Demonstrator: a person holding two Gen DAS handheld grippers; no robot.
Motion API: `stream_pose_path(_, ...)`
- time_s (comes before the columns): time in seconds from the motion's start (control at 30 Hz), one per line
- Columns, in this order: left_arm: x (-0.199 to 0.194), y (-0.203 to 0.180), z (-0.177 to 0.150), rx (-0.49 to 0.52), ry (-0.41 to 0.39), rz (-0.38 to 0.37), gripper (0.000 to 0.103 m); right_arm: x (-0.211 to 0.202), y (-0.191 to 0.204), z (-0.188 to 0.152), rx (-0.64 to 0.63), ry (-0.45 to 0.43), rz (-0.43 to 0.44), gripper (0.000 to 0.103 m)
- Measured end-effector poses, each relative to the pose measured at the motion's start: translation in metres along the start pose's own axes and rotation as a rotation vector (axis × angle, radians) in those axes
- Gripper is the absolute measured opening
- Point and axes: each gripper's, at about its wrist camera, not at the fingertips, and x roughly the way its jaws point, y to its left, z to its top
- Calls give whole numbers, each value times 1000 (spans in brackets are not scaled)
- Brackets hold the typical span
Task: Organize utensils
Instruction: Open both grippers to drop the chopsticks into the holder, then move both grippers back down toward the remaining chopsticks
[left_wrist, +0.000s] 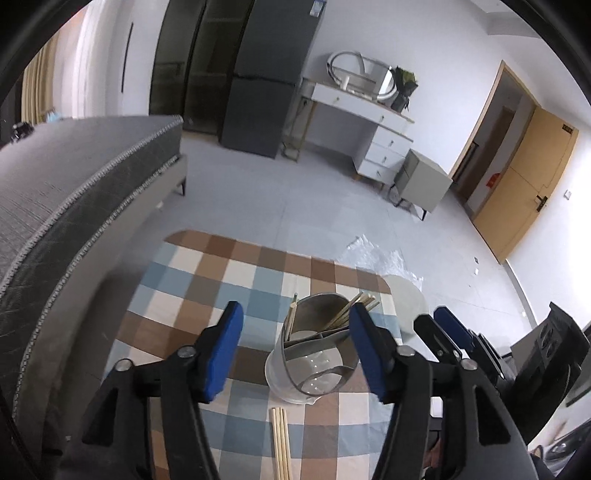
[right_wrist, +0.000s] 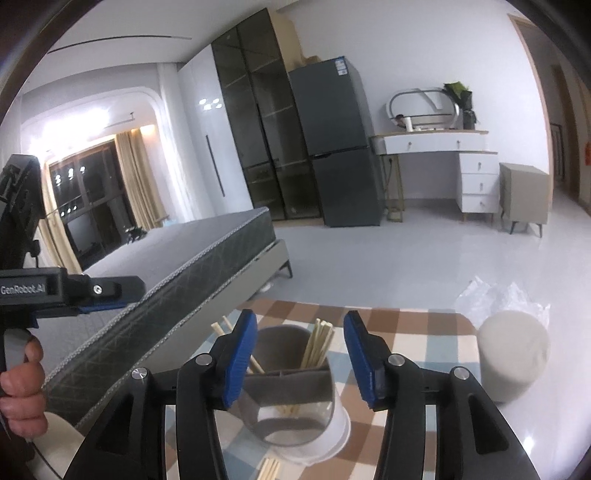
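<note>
A metal utensil holder (left_wrist: 314, 350) with inner dividers stands on a checked tablecloth (left_wrist: 207, 280). Several wooden chopsticks (left_wrist: 351, 310) stand in its far compartments. More chopsticks (left_wrist: 280, 439) lie on the cloth in front of it. My left gripper (left_wrist: 295, 350) is open and empty, its blue pads either side of the holder, above it. In the right wrist view the holder (right_wrist: 291, 387) with chopsticks (right_wrist: 317, 347) sits between my open, empty right gripper (right_wrist: 301, 358). Loose chopsticks (right_wrist: 269, 467) lie near the bottom edge.
A white round container (right_wrist: 513, 354) stands right of the holder, with clear plastic wrap (right_wrist: 495, 295) behind it. A grey bed (left_wrist: 74, 206) runs close along the table's left side. Beyond are a fridge, dark cabinets and a white dresser.
</note>
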Motion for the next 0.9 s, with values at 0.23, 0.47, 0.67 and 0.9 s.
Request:
stream_pose_path(0.23, -28, -13, -12, 40, -61, 51, 79, -39, 2, -6, 28, -53, -12, 61)
stream_pose_path(0.47, -39, -18, -33, 68, -78, 80, 87, -73, 8, -18, 39, -100, -2, 67)
stream_pose_path(0.67, -45, -17, -54, 74, -77, 88, 89, -89, 15, -33, 41, -116, 7, 74)
stream_pose_path(0.9, -49, -11, -80, 76, -87, 100, 89, -97, 25, -51, 50, -106, 21, 81)
